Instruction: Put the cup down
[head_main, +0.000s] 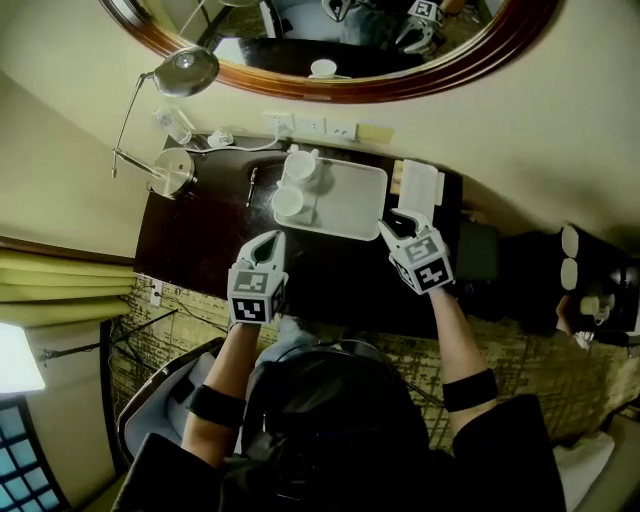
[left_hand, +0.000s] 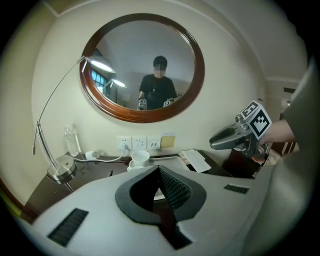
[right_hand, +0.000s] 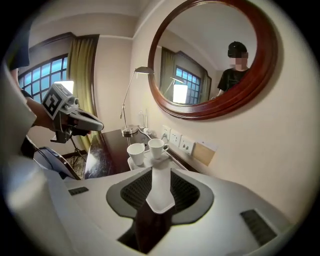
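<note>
Two white cups (head_main: 302, 165) (head_main: 288, 202) stand side by side at the left end of a white tray (head_main: 350, 195) on the dark desk. In the right gripper view both cups (right_hand: 136, 151) (right_hand: 157, 147) stand upright ahead of the jaws. My right gripper (head_main: 392, 226) hovers at the tray's near right corner. Its jaws stand a little apart with nothing between them (right_hand: 160, 172). My left gripper (head_main: 270, 242) hangs near the tray's front left, shut and empty (left_hand: 159, 171). One cup (left_hand: 140, 158) shows beyond it.
A desk lamp (head_main: 185, 72) with a round base (head_main: 172, 170), a water bottle (head_main: 175, 125) and wall sockets (head_main: 310, 127) line the desk's back left. White papers (head_main: 420, 185) lie right of the tray. A round mirror (head_main: 330, 85) hangs above. A chair (head_main: 160, 400) stands below.
</note>
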